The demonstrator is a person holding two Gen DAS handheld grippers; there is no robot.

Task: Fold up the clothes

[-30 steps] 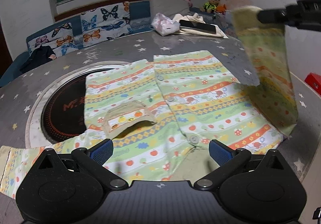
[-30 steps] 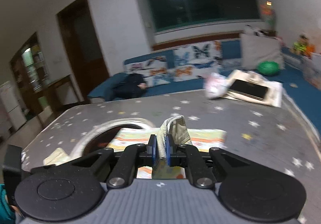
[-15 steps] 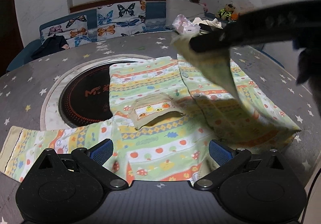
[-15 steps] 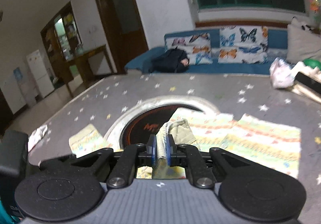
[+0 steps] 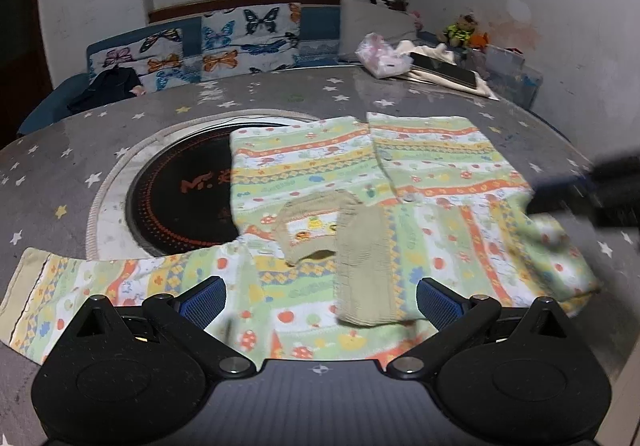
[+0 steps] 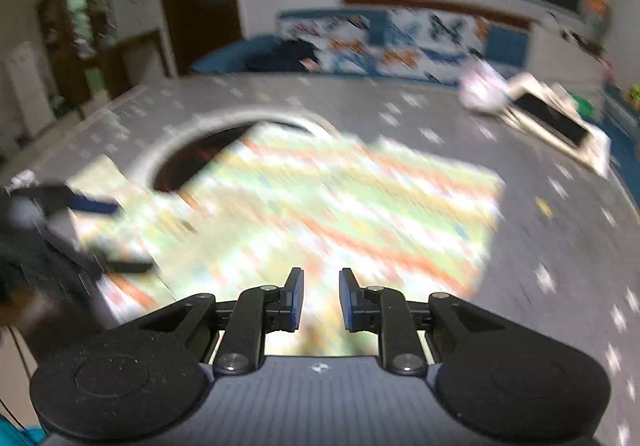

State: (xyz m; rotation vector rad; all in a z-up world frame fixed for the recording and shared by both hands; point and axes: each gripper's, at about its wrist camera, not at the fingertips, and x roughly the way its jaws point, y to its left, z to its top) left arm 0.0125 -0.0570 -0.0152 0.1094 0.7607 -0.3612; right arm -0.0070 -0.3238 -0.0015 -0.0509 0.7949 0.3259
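Striped green, orange and white button-up child's shirt [image 5: 360,182] lies spread front-up on the grey star-printed round surface [image 5: 280,98], partly over the black circular hotplate inset [image 5: 184,194], and its right sleeve [image 5: 452,246] now rests folded across the chest, the beige ribbed cuff [image 5: 364,266] lying just beside the small beige-trimmed chest pocket [image 5: 316,226]. That is the big change: 1 second ago the right gripper [image 6: 320,300] held that cuff pinched high in the air off to the side, half a second ago it was swinging the sleeve over the body, and now the sleeve is down and the cuff is free. The right gripper's jaws stand apart with nothing between them, and its view is heavily smeared, so it looks to be on the move; in the left wrist view it shows only as a dark blur at the right edge. The left gripper [image 5: 320,302] hovers low over the near hem, jaws spread wide and empty, much as it did in both earlier frames. For the fold, I'd judge 1 sleeve is in and lying fairly flat. The left sleeve [image 5: 100,286] is stretched straight out over the surface to the left, its pale cuff at the far end, exactly where it lay before, so that side looks like the part left to bring in.
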